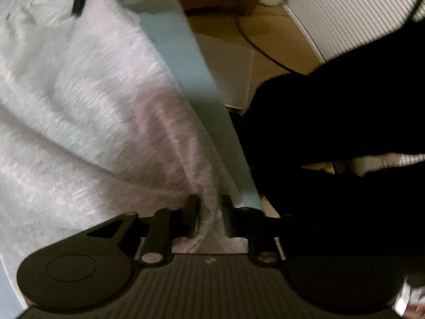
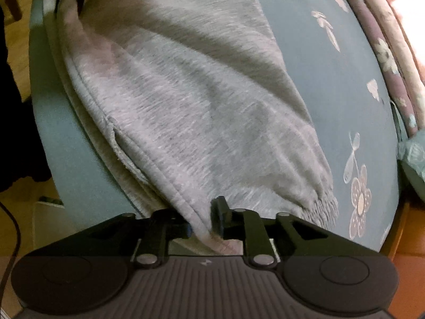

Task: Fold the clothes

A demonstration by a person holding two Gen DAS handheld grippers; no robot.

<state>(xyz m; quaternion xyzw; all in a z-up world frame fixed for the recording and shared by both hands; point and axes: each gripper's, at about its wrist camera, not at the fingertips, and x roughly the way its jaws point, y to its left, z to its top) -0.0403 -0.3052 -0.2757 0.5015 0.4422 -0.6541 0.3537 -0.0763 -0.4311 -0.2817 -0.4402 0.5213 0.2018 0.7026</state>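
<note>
A light grey knit garment lies spread on a pale blue bed sheet, with its hem near the sheet's edge. My left gripper points down at that edge. Its jaws stand a little apart, and a fold of the grey fabric runs loosely between them. In the right wrist view the same garment shows a stitched hem and a gathered cuff. It rests on the flower-printed sheet. My right gripper is slightly open over the hem, with fabric between its fingers.
A person's dark clothing fills the space just beyond the bed edge. A black cable crosses the tan floor beside a white slatted panel. A floral quilt and a green cloth border the sheet on the right.
</note>
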